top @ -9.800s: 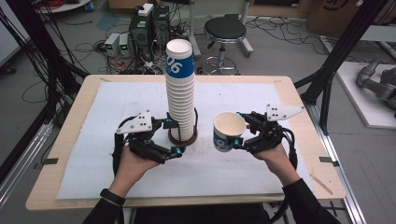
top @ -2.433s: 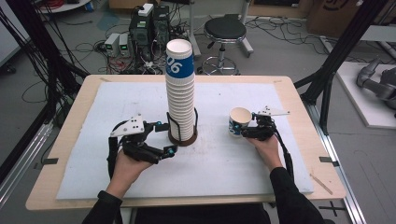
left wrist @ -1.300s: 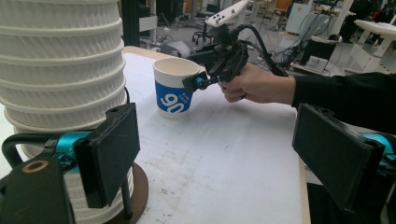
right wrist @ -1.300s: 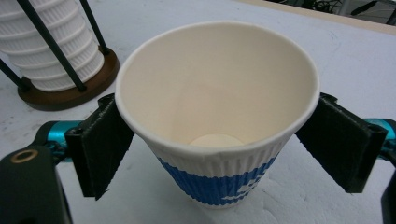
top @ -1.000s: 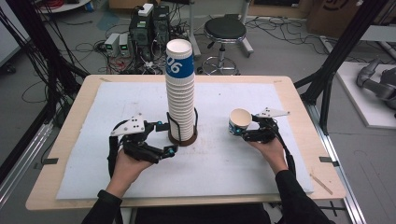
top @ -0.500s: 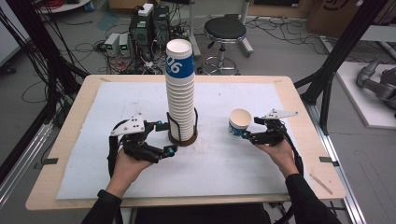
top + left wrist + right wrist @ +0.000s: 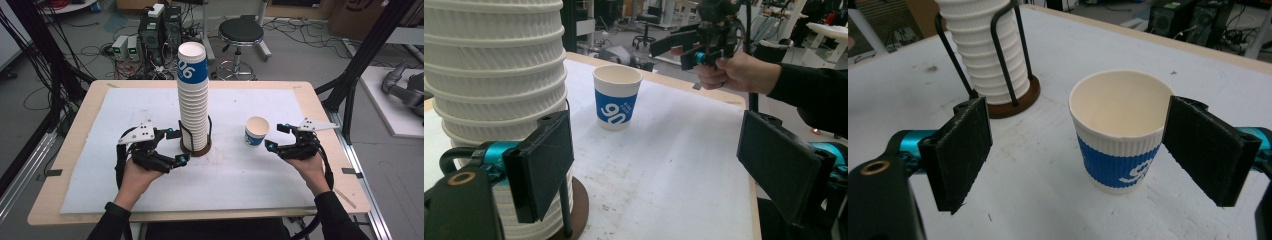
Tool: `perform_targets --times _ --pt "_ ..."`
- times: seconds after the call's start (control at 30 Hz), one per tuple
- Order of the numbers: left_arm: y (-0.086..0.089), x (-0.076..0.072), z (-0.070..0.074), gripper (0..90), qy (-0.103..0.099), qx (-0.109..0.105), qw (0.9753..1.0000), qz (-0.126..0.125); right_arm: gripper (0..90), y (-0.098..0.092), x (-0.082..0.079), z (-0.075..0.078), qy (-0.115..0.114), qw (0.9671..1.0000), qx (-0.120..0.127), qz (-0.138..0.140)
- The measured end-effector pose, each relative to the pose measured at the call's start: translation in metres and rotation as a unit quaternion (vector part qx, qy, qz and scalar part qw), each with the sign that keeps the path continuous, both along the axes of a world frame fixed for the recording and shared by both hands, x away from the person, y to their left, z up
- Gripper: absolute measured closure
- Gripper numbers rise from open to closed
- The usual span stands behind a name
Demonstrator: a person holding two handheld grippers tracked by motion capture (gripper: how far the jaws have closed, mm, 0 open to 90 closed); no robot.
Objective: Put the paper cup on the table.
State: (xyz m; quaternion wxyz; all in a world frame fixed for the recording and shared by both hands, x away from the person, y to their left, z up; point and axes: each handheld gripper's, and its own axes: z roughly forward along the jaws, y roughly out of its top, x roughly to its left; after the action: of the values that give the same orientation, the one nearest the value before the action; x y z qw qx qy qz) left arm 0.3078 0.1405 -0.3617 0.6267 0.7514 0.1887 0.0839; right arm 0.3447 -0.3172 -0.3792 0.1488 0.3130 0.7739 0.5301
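A tall stack of white ribbed paper cups (image 7: 194, 95), its top cup banded blue, stands in a black wire holder with a round brown base (image 7: 196, 149) at the middle of the table. A single blue-and-white paper cup (image 7: 257, 131) stands upright to its right, empty. My right gripper (image 7: 276, 137) is open just right of that cup, not touching it. In the right gripper view the cup (image 7: 1120, 132) sits ahead, between the wide-spread jaws of the right gripper (image 7: 1078, 130). My left gripper (image 7: 179, 146) is open, its jaws beside the holder's base on the left. The left gripper view has the stack (image 7: 494, 75) and the cup (image 7: 617, 102).
A white mat (image 7: 125, 115) covers the wooden table (image 7: 70, 150). Behind the table are a black stool (image 7: 241, 32), computer boxes (image 7: 160, 25) and loose cables on the floor. Black frame posts (image 7: 360, 65) rise at the right.
My right gripper carried the single cup from beside the stack out to the right, set it down, opened and drew back a little. My left gripper has hardly moved.
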Motion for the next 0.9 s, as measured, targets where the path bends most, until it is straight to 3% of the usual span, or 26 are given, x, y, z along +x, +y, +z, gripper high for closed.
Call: perform_targets --times 0.13,0.23,0.4,0.57,0.9 --pt "0.001 -0.001 0.001 14.9 -0.001 -0.003 1.0 0.001 12.6 -0.004 -0.006 0.007 -0.005 0.9995 0.028 0.017" --pt "0.003 -0.001 0.002 14.9 -0.002 -0.003 1.0 0.003 12.5 -0.005 -0.012 0.014 -0.024 0.998 0.049 0.031" --pt "0.007 -0.003 0.005 14.9 -0.009 -0.008 0.9999 0.006 12.6 -0.005 -0.022 0.026 -0.045 0.9947 0.065 0.066" --pt "0.011 -0.007 0.008 14.9 -0.016 -0.011 0.9998 0.01 12.6 -0.002 -0.026 0.034 -0.054 0.993 0.067 0.081" --pt "0.015 -0.01 0.014 14.9 -0.023 -0.017 0.9995 0.014 12.6 0.005 -0.026 0.039 -0.063 0.9924 0.06 0.088"
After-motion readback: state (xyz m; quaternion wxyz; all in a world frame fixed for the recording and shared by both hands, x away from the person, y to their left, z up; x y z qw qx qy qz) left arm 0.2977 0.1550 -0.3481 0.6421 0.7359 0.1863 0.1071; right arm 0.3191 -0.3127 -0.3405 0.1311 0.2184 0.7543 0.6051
